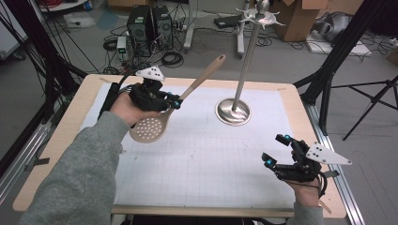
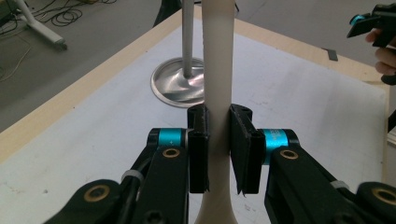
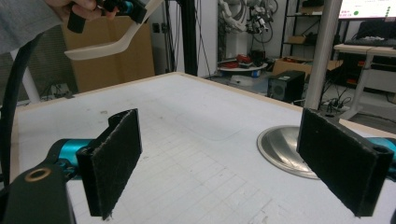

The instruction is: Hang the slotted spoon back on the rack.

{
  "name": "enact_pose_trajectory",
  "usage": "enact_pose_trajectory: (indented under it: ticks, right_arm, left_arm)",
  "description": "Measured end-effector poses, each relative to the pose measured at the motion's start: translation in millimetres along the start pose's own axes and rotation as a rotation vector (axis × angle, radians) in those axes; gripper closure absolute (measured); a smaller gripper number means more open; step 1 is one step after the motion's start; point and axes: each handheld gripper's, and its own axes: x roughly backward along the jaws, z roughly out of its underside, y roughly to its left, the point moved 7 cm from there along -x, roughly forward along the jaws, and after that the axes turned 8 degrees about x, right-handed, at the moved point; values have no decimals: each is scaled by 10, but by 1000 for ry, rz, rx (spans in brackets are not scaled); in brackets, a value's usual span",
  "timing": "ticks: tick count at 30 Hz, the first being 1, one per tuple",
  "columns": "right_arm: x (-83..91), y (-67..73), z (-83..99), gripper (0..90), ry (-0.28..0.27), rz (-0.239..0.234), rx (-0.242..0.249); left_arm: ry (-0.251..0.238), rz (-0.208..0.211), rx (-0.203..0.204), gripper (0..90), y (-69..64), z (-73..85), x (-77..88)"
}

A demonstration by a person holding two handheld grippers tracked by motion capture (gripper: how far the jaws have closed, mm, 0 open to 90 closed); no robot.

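High view: left tongs [image 1: 174, 103] clenched on slotted spoon [image 1: 155, 125], lifted above worktop [image 1: 61, 140] near left edge; handle aimed toward hanger stand [image 1: 233, 111]. Stand hooks cut off at top.

Left gripper view: handle between pads.

Right gripper view: right tongs [image 3: 233, 163] released, empty.

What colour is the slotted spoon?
Pale beige spoon with a browner handle end; best in the high view.

High view looks down; both gripper views, perhaps low, share the stand base [image 2: 180, 84].
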Motion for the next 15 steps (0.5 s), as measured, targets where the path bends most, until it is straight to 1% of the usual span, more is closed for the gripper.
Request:
enact_pose_trajectory:
  ticks: [4,6,10,11,14,15]
  right_arm:
    - [2,-21,0,130,-4,2,-5]
    - [6,-22,4,130,1,2,-7]
    - [4,-33,2,129,-5,1,-3]
    - [4,-34,2,129,-6,1,-4]
    - [10,-36,8,129,0,2,-12]
    - [13,-38,10,130,0,1,-12]
  left_arm:
    - [-4,10,-6,777,27,-94,25]
    - [-10,13,-9,777,40,-123,27]
    - [-24,27,-12,777,66,-177,21]
    - [-21,28,-18,777,77,-185,19]
    - [-27,39,-13,777,87,-216,3]
    - [-26,38,-18,777,93,-226,2]
